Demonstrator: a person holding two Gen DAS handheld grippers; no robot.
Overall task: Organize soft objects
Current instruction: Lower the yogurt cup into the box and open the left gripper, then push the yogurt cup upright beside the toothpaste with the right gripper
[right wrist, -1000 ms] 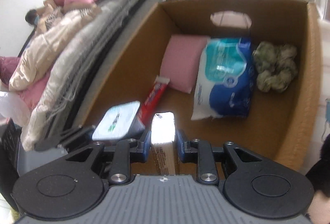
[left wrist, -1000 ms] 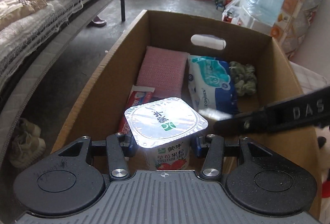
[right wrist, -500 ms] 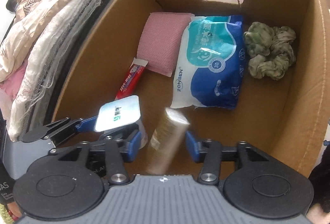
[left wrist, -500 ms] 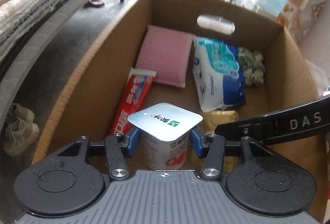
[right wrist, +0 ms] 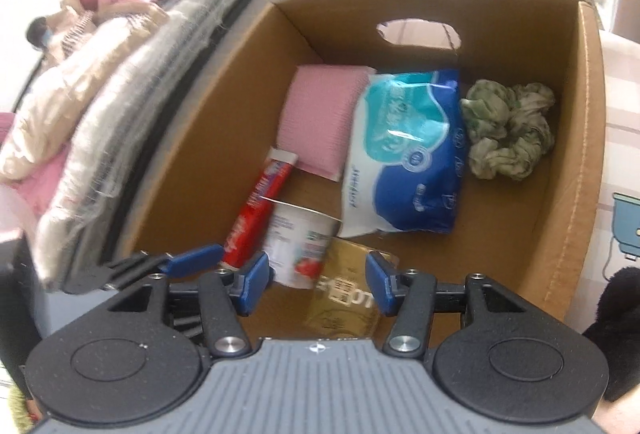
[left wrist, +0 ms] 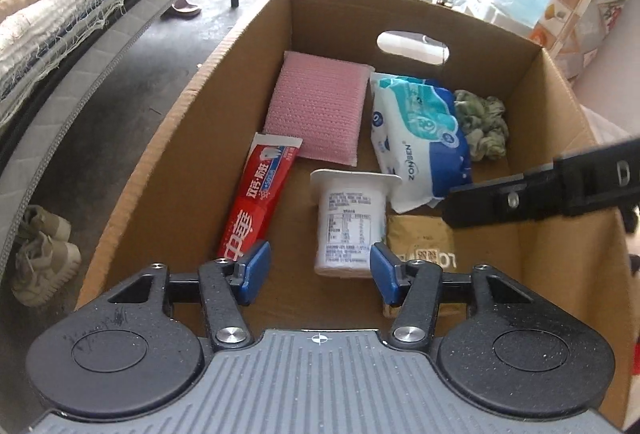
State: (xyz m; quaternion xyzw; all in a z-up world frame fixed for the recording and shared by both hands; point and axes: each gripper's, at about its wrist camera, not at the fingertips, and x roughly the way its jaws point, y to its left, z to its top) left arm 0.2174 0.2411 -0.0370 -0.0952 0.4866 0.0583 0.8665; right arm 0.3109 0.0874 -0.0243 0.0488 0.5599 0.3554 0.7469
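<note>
Cardboard box (left wrist: 256, 46) floor half-hides a gold packet (left wrist: 424, 238) behind both empty, parted tools (left wrist: 320, 270) (right wrist: 316, 282).

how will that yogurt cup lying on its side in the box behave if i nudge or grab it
The yogurt cup lies on its side, so a nudge would probably rock or roll it until the square lid rim catches. Its thin plastic wall likely dents under a hard squeeze, and the foil lid looks puncture-prone. The toothpaste tube and gold packet flank it, limiting travel.
</note>
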